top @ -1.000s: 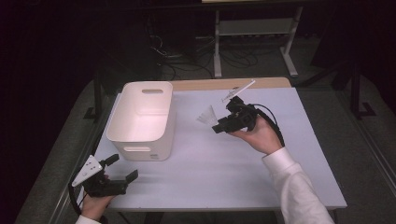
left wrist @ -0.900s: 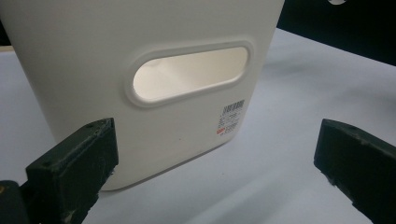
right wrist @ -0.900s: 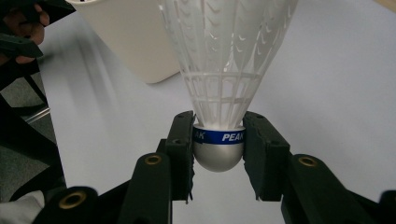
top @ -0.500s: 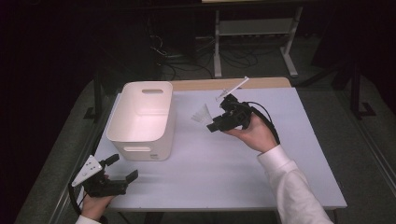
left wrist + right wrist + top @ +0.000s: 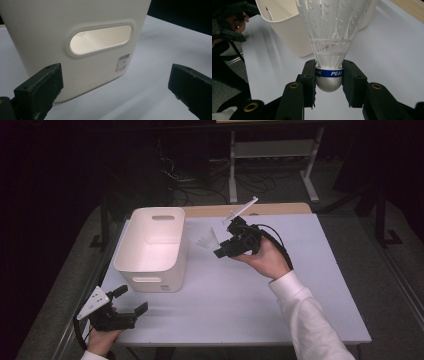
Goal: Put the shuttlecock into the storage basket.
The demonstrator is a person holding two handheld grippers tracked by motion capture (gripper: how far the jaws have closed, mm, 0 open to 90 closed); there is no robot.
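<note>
Beside the white bin (image 5: 152,245), right gripper (image 5: 226,251) fingers pinching a shuttlecock (image 5: 331,37); left gripper (image 5: 131,306) fingers spread, empty.

table (image 5: 300,285): pale top, wooden strip along far edge | white bin (image 5: 150,247): left half of table, open top, handle slots near and far, barcode label on near wall | metal frame (image 5: 272,155): floor beyond table | cables (image 5: 200,175): floor, far centre

My right gripper (image 5: 223,251) is raised above the table's far middle, jaws clamped tight. My left gripper (image 5: 131,301) rests at the near left corner, jaws spread wide.
</note>
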